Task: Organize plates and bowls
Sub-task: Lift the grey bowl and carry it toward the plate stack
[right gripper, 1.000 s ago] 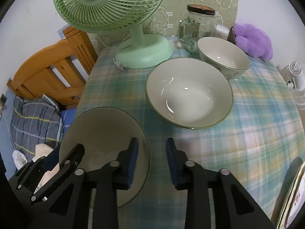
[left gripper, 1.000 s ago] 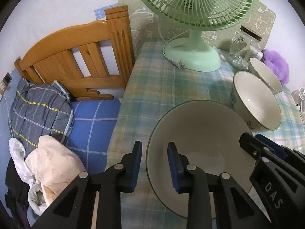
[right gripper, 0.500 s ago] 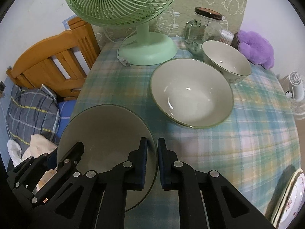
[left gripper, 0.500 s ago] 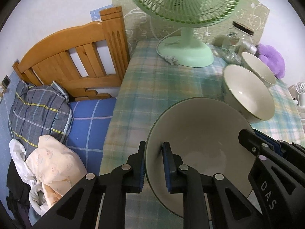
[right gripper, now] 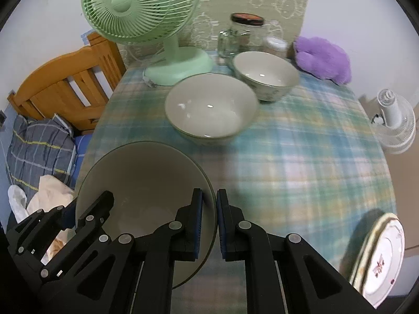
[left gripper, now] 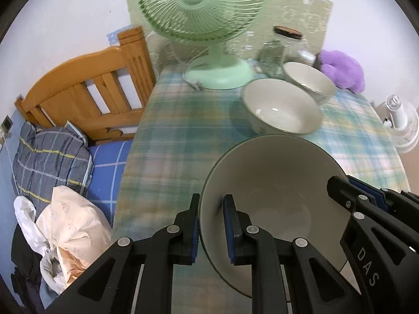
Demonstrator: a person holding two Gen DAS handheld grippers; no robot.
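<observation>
A large cream bowl (left gripper: 275,183) hangs tilted above the near edge of the plaid table (left gripper: 178,141). My left gripper (left gripper: 211,206) is shut on its left rim, one pad inside and one outside. On the opposite rim my right gripper (right gripper: 209,201) is shut the same way, with the bowl (right gripper: 146,175) to its left. Each wrist view shows the other gripper at the bowl's far side. A medium bowl (right gripper: 210,112) and a smaller bowl (right gripper: 264,74) stand further back on the table. A stack of plates (right gripper: 379,256) lies at the near right edge.
A green fan (right gripper: 162,26), a glass jar (right gripper: 243,36) and a purple plush (right gripper: 322,60) line the back of the table. A wooden bed frame (left gripper: 86,89) with bedding is to the left. A white fan (right gripper: 395,123) stands on the floor at the right.
Both grippers closed on the large bowl's rim, left first open around it, right likewise. The bowl has since risen off the cloth and the views have pulled back from the other bowls.
</observation>
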